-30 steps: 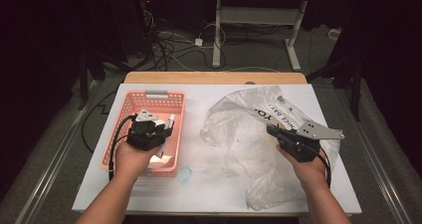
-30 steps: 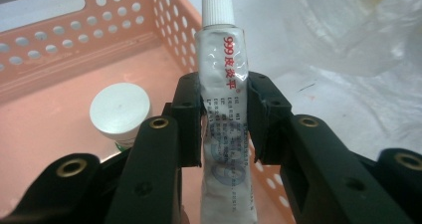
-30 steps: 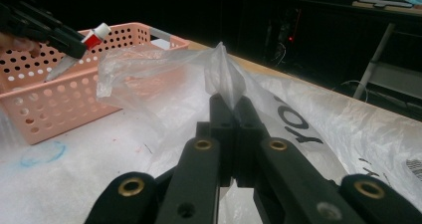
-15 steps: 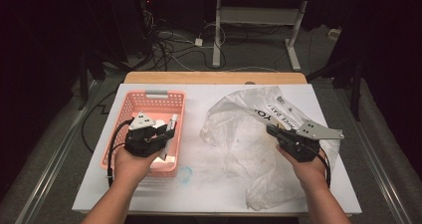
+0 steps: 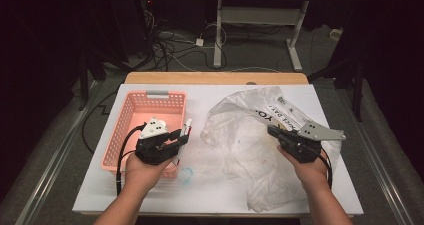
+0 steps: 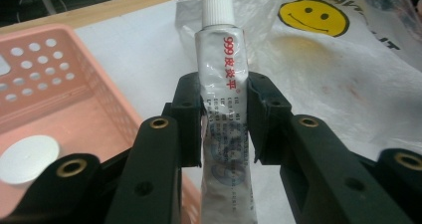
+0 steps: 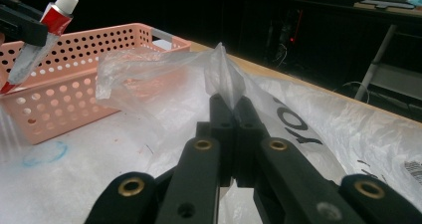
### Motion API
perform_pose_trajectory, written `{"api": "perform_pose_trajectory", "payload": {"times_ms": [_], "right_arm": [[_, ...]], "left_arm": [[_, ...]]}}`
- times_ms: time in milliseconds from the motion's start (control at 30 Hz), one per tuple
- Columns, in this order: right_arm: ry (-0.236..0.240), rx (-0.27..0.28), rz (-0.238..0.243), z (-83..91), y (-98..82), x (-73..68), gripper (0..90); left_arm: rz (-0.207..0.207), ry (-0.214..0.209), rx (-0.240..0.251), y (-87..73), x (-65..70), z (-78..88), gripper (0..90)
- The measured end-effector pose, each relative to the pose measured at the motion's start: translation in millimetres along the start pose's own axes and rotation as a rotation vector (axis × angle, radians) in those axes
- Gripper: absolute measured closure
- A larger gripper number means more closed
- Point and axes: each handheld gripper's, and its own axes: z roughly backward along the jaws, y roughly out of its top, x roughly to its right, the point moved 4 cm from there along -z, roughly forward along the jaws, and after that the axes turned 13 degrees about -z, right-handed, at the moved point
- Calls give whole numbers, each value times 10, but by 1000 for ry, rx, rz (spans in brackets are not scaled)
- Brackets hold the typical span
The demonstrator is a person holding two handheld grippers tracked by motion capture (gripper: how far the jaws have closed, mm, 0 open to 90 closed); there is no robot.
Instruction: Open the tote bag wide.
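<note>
Cables [image 5: 170,45] tangled on floor [image 5: 260,52]; white desk legs [image 5: 218,40] beyond; blue ring mark [image 5: 186,174] on tabletop [image 5: 150,197]

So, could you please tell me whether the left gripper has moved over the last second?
Yes. The left gripper, holding the tube, has shifted rightward from inside the pink basket to over its right rim.

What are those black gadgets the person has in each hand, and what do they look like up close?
They are hand-held two-jaw grippers. The left gripper and right gripper are matte black plastic, with long angular jaws fastened by brass-coloured rivets. Each carries a grey three-cornered plate on top and trails a black cable. The person's forearms are bare, with no sleeves showing.
</note>
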Motion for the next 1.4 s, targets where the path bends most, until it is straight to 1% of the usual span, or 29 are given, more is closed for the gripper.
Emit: {"api": "perform_pose_trajectory", "payload": {"times_ms": [167,367,567,833,1067,1200,1400], "right_arm": [[1,2,4,-2,1,0,900],[0,3,4,-1,4,-5,900],[2,3,7,-1,4,-7,900],[2,-1,5,-7,1,-16,900],[4,-2,10,-12,-2,-21,900],[2,-5,9,-15,-4,-35,900],[9,-4,13,-20,-2,-58,900]], "left_arm": [[-19,-28,12,51,105,-36,682],[-28,-63,27,101,231,-99,682],[-44,-92,29,139,351,-192,682],[-65,-130,23,174,511,-381,682],[-91,-163,2,200,670,-604,681],[-102,-187,-3,210,746,-761,681],[-115,-190,-11,226,811,-928,681]]}}
